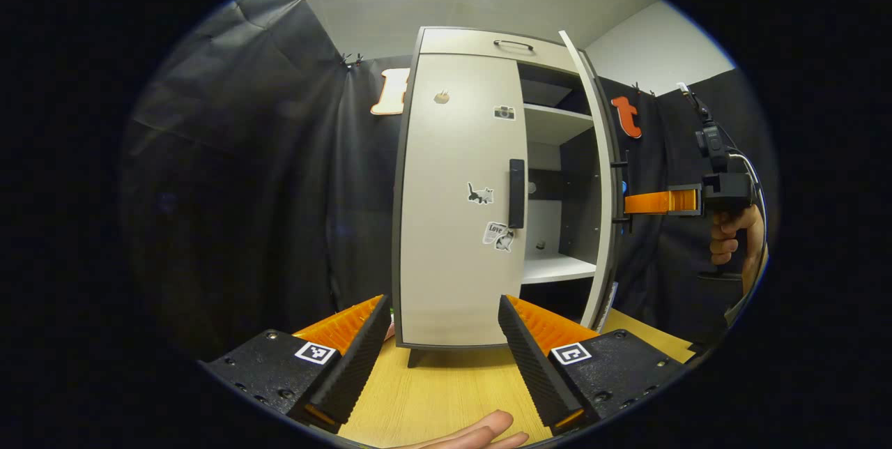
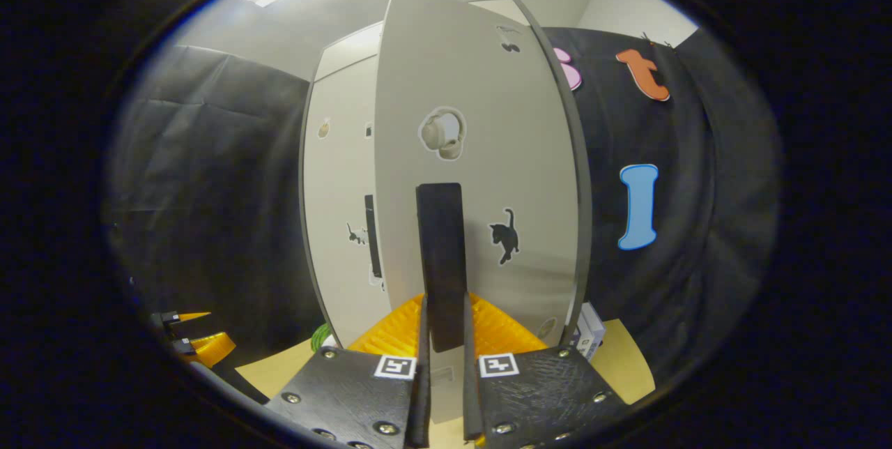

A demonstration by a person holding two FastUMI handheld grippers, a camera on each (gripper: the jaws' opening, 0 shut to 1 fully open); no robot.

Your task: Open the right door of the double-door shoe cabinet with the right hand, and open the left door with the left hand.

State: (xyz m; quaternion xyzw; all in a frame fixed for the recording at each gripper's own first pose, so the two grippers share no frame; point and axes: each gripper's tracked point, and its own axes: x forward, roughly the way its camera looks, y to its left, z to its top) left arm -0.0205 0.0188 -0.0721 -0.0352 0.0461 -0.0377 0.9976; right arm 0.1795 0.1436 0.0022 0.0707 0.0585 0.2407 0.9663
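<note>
spread wide and empty, the left gripper (image 1: 444, 358) faces the closed left door's upright handle (image 1: 516, 193), ahead and slightly right, while the right gripper (image 2: 443, 393) pinches the swung-out right door's handle (image 2: 440, 261).

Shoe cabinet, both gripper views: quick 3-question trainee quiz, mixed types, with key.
1. True or false: the left door of the shoe cabinet is shut.
2. The right gripper is: A) open beside the handle, B) closed on the right door's handle, C) resting on the table.
3. Fill in: the left gripper hangs ____ in front of the left door, touching nothing.

Key: 1 true; 2 B; 3 open.
</note>
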